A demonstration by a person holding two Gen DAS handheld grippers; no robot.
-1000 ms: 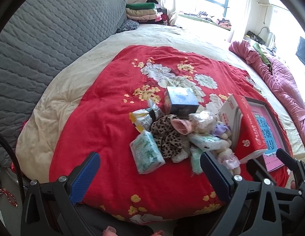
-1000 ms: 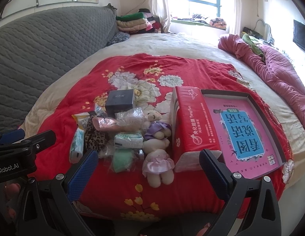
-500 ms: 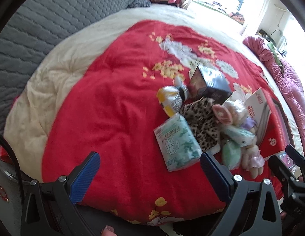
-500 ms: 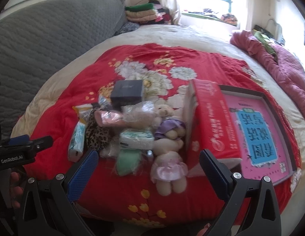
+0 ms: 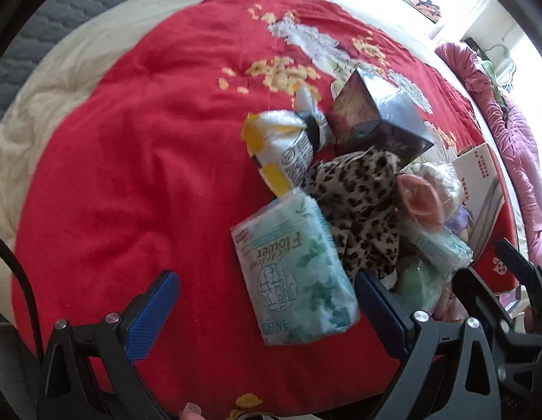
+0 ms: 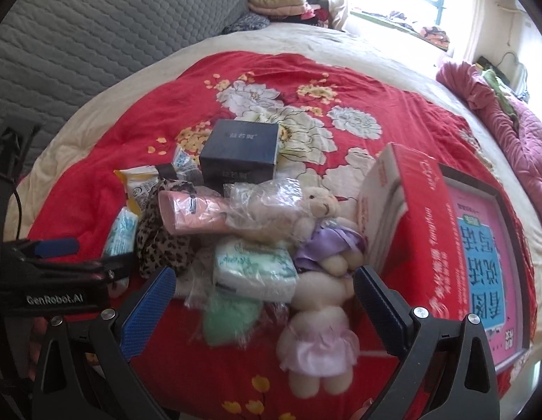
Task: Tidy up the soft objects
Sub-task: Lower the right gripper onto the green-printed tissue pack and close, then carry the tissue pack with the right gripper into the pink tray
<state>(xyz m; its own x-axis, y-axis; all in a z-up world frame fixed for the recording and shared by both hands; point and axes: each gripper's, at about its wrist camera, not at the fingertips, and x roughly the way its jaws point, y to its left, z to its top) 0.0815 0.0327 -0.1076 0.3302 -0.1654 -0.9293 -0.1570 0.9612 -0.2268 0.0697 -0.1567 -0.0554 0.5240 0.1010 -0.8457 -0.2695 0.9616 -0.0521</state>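
Across the lower left of the left wrist view the left claw [image 5: 264, 315] stands wide, its blue pads clear of everything, with the green tissue pack [image 5: 295, 273] lying in the gap near the right-hand pad. The pack sits on the red quilt [image 5: 113, 175] at the near edge of the heap. Just above it, at centre frame, a yellow-and-white packet [image 5: 277, 147] leans on the leopard-print cloth [image 5: 361, 210], and the dark box [image 5: 379, 119] sits behind them toward the upper right.

In the right wrist view the right claw [image 6: 260, 304] is also wide and holding nothing; its jaws have just been closing a little, with a second tissue pack [image 6: 253, 269] and a green bagged bundle [image 6: 229, 318] between them, untouched. Right of centre lie two plush bears, one in a purple dress [image 6: 323, 227] and one in a pink dress [image 6: 316, 332]. Beyond them the red carton [image 6: 421, 238] leans against a pink book [image 6: 480, 255] at the right edge.

The risks, as I judge them: the pile is tightly tangled, so closing on one pack may drag its neighbours or catch loose plastic. The pack under the left claw sits off-centre, so one pad may push it aside. The two claws are working close together and could collide.
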